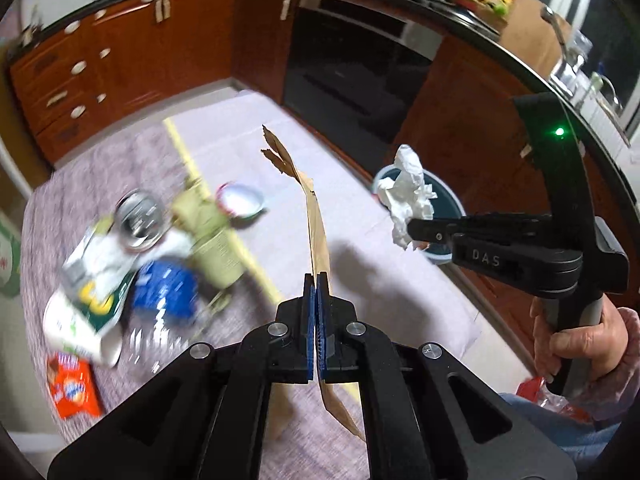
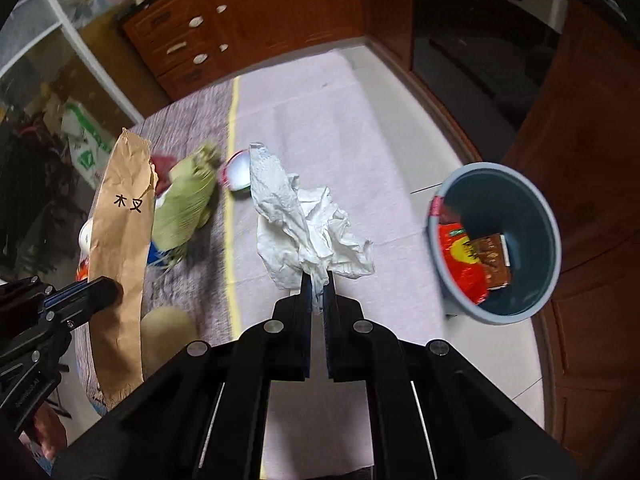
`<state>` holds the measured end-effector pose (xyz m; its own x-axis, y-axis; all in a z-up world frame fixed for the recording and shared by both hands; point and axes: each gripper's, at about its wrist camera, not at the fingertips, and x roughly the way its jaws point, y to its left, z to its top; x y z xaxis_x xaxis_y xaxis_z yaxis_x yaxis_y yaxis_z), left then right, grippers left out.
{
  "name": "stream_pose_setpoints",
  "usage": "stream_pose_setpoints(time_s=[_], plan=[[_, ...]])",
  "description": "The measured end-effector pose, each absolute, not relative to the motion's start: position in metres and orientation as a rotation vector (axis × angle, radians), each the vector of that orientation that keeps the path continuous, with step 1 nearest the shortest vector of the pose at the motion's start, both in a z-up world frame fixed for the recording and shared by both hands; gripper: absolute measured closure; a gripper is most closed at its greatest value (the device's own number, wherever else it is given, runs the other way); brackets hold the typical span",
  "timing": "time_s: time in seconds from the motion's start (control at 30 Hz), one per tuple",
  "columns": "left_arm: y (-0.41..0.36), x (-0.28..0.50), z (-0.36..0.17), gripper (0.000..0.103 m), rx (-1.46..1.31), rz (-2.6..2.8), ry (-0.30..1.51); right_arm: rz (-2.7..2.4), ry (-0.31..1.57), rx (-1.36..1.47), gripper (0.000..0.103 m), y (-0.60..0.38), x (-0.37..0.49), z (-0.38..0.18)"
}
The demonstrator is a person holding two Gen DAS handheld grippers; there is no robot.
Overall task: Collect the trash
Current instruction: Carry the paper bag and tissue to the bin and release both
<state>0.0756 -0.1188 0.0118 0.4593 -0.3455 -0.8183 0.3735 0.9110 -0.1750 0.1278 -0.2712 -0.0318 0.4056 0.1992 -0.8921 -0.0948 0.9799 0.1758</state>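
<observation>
A: From the left wrist, what is showing?

B: The left gripper (image 1: 316, 280) is pinching a brown paper sleeve (image 1: 316, 220) edge-on between closed jaws. Beyond it, the right gripper (image 1: 412, 226) is clamping a crumpled white tissue (image 1: 408, 192), which is hanging in front of the grey bin (image 1: 448, 200), so the inside of the bin is hiding here. A hand (image 1: 580, 340) is gripping that tool's handle. A blurred pile is lying on the mat (image 1: 380, 280): a can (image 1: 140, 220), a white cup (image 1: 80, 332), a blue wrapper (image 1: 168, 288), a green bag (image 1: 212, 236), a small bowl (image 1: 242, 200), and an orange packet (image 1: 72, 390) set apart.

A: And from the right wrist?

B: The right gripper (image 2: 318, 280) is squeezing the tissue (image 2: 308, 220) with its jaws closed on it. The bin (image 2: 496, 240) is standing to the right, just beside the mat (image 2: 360, 140), and now its contents are showing: a red wrapper (image 2: 460, 264) and a brown packet (image 2: 494, 260). The sleeve (image 2: 120, 240) is facing flat here, showing printed characters, with the left gripper (image 2: 108, 294) closed on it. The can and orange packet are not appearing in this view.
</observation>
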Motion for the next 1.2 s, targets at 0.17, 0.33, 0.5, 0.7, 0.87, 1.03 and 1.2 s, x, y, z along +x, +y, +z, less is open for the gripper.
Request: stream_pose_setpoints(time_s=[0.17,0.33,0.5,0.7,0.87,1.03,1.2], plan=[[-0.168,0.098,0.017,0.101,0.084,-0.507,1.011,0.12,1.102,0.157,0.098,-0.326,0.135,-0.027],[-0.224,0.125,0.016,0.101,0.119,-0.578,1.025,0.045,1.086,0.222,0.098,-0.381,0.134,-0.032],[-0.278,0.147,0.005,0.101,0.154,-0.632,1.046,-0.032,1.096,0.275,0.098,-0.432,0.129,-0.044],[-0.33,0.174,-0.017,0.101,0.156,-0.677,1.086,-0.095,1.13,0.316,0.098,-0.477,0.127,-0.066],[-0.359,0.193,-0.043,0.101,0.148,-0.69,1.131,-0.122,1.156,0.324,0.098,-0.497,0.132,-0.078],[-0.379,0.211,-0.068,0.099,0.151,-0.684,1.18,-0.13,1.176,0.327,0.098,-0.507,0.14,-0.084],[-0.386,0.219,-0.09,0.043,0.192,-0.66,1.207,-0.136,1.202,0.328,0.098,-0.51,0.151,-0.092]])
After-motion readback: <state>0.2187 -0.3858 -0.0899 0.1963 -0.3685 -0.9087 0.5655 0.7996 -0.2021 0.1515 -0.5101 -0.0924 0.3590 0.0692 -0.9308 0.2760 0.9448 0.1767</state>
